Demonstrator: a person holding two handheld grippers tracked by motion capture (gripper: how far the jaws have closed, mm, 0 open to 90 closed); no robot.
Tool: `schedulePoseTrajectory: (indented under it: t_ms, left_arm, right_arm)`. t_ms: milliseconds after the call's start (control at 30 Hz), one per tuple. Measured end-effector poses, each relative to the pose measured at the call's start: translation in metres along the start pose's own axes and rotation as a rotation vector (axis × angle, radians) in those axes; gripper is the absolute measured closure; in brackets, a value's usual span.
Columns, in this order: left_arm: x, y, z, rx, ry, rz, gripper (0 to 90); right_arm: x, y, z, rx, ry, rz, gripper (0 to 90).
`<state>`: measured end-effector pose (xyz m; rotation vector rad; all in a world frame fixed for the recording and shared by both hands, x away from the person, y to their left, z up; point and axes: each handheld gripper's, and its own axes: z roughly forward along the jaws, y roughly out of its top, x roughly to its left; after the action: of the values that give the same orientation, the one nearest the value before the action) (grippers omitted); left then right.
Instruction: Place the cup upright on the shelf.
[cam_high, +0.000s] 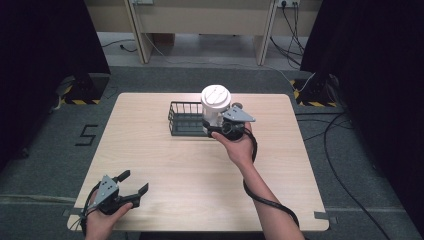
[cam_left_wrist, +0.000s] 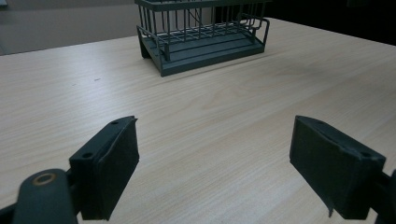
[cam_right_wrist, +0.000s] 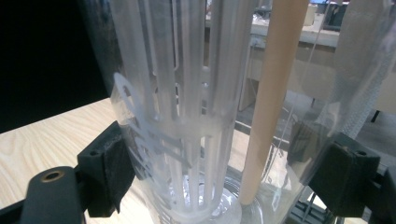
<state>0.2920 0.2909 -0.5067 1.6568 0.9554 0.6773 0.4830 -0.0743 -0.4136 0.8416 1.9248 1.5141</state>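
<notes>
Between the right hand-held gripper's (cam_right_wrist: 217, 172) matt black pads sat a clear, glossy plastic jar (cam_right_wrist: 196, 93); beyond, a dark wire basket (cam_high: 186, 119) on the pale, smooth wood-grain bench (cam_high: 150, 150).

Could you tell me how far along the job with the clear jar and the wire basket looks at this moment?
Done: the right gripper has its jaws closed on the clear jar, white lid on. In hand: the jar is held at the right end of the wire basket; whether it rests there or hangs above cannot be told. Left: probably settling and releasing it. The left gripper waits open near the table's front edge.
</notes>
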Motion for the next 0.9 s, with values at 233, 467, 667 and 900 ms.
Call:
schedulePoseTrajectory:
  t_ms: [233,467,667,900]
  left_arm:
    - [0.0,0.0,0.0,0.001,-0.001,-0.001,15.0]
    - [0.0,0.0,0.0,-0.001,-0.001,-0.003,15.0]
    - [0.0,0.0,0.0,-0.001,-0.002,-0.003,15.0]
    - [0.0,0.0,0.0,-0.002,-0.002,-0.004,15.1]
  right_arm:
    - [-0.003,0.007,0.006,-0.001,-0.008,0.0,18.8]
    - [-0.005,0.012,0.013,0.002,-0.015,0.005,18.8]
    - [-0.009,0.017,0.021,0.01,-0.028,0.01,18.8]
    - [-0.014,0.018,0.031,0.026,-0.045,0.013,18.8]
